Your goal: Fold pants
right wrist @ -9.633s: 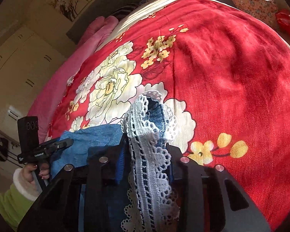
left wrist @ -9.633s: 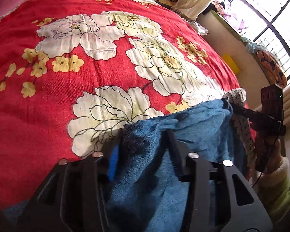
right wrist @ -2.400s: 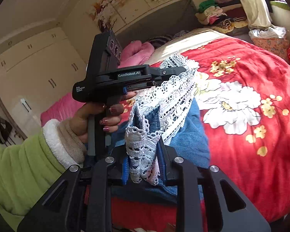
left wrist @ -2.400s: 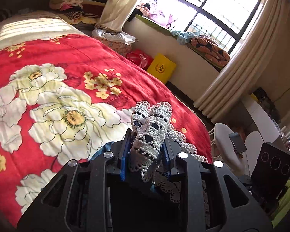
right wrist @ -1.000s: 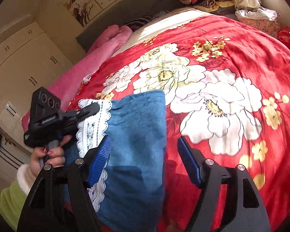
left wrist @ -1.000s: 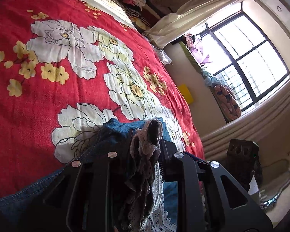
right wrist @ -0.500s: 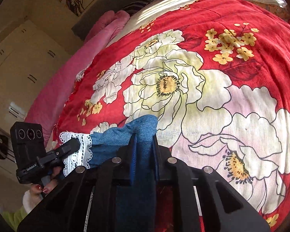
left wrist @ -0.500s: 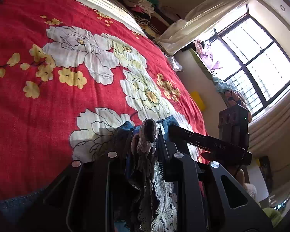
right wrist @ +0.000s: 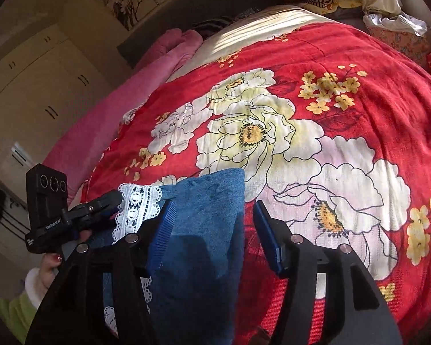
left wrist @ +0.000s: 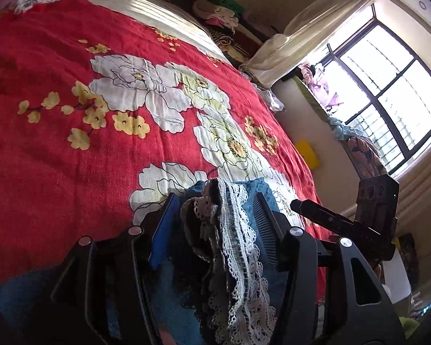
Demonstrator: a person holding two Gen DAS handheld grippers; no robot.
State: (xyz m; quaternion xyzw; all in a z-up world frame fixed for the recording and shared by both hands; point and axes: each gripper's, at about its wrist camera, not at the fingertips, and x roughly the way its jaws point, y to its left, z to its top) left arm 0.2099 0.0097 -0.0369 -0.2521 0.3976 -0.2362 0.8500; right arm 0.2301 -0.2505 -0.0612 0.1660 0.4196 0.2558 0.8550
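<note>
The pants are blue denim (right wrist: 204,230) with white lace hems (right wrist: 138,201), folded on the red flowered bedspread (right wrist: 344,57). In the left wrist view my left gripper (left wrist: 215,207) has its jaws apart, with the bunched lace hems (left wrist: 230,238) and denim lying loose between them. In the right wrist view my right gripper (right wrist: 212,210) is open over the folded edge of the denim. The left gripper also shows in the right wrist view (right wrist: 100,204) at the lace edge. The right gripper shows in the left wrist view (left wrist: 298,205) beside the pants.
The bedspread (left wrist: 71,86) stretches ahead. Pink bedding (right wrist: 115,106) lies at its far side by the wardrobes (right wrist: 37,92). A window (left wrist: 388,86), curtain, clothes pile (left wrist: 221,11) and a yellow object (left wrist: 309,153) lie to the right of the bed.
Both grippers have opened: the left let go of the lace hems, the right let go of the denim fold. The pants now rest on the bed.
</note>
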